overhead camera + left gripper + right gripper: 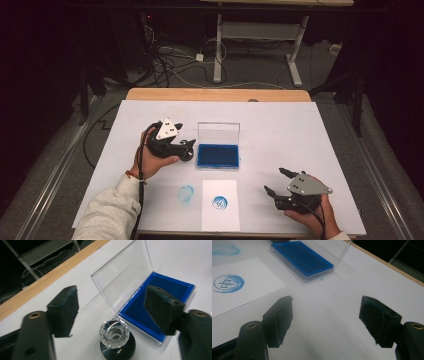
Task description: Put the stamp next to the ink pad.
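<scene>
A stamp with a faceted clear knob on a black base (114,336) stands upright on the white table, just left of the ink pad box. My left gripper (113,311) is open around it, and neither pad touches the knob. In the high view the left gripper (186,145) sits beside the stamp (187,154). The ink pad box (218,155) holds a blue pad, with its clear lid (125,277) standing up. A white card (220,202) bears a round blue print (229,283). My right gripper (275,180) rests open and empty at the front right, over bare table (325,315).
A blue ink smear (186,194) marks the table cover left of the card. The table's wooden far edge (215,94) runs behind the box. Beyond it stand a desk frame (218,50) and floor cables (170,60).
</scene>
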The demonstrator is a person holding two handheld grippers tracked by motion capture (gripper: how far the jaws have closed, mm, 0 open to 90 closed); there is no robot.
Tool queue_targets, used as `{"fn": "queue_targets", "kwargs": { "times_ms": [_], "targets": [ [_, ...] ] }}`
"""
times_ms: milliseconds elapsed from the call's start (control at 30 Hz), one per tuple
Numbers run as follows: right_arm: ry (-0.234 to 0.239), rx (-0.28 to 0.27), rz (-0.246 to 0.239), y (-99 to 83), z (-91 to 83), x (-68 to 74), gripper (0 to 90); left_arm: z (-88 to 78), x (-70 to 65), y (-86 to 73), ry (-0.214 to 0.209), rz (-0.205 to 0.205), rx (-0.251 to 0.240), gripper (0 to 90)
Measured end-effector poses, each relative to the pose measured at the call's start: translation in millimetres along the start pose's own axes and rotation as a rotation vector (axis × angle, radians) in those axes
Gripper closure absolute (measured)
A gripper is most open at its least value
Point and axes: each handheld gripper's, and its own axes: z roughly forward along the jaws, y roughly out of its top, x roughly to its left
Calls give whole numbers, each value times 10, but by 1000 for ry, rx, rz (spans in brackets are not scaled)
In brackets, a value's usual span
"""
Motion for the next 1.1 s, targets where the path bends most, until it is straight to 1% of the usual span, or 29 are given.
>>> {"fn": "queue_targets", "kwargs": {
  "times_ms": [67, 133, 167, 200, 333, 467, 533, 567, 667, 733, 800, 900, 1100],
  "targets": [
    [-1, -3, 1, 0, -3, -2, 275, -2, -15, 6, -5, -1, -3, 210],
    [-3, -4, 2, 1, -5, -4, 275, 0, -37, 15, 5, 3, -1, 190],
    [-3, -5, 3, 1, -6, -5, 274, 1, -44, 18, 2, 2, -3, 159],
    [-3, -6, 4, 2, -7, -5, 274, 3, -51, 19, -5, 2, -6, 151],
    [-7, -13, 6, 6, -12, -8, 271, 14, -78, 26, -27, 10, -10, 151],
    [-15, -13, 11, 8, -14, -8, 271, 14, -101, 33, -40, 20, -12, 151],
    [-19, -15, 10, 8, -16, -10, 269, 11, -113, 36, -39, 26, -12, 151],
    [-20, -17, 10, 8, -18, -12, 267, 10, -118, 37, -47, 26, -16, 151],
    [-22, -21, 13, 8, -22, -18, 265, 13, -143, 50, -45, 36, -16, 151],
    [-25, -22, 14, 9, -22, -19, 263, 13, -168, 61, -41, 51, -14, 151],
    [-28, -21, 14, 10, -24, -16, 262, 4, -182, 69, -46, 56, -19, 151],
    [-33, -25, 15, 13, -31, -16, 262, -27, -197, 74, -42, 55, -28, 151],
    [-36, -27, 15, 17, -41, -19, 262, -105, -252, 80, -29, 81, -39, 151]
  ]
}}
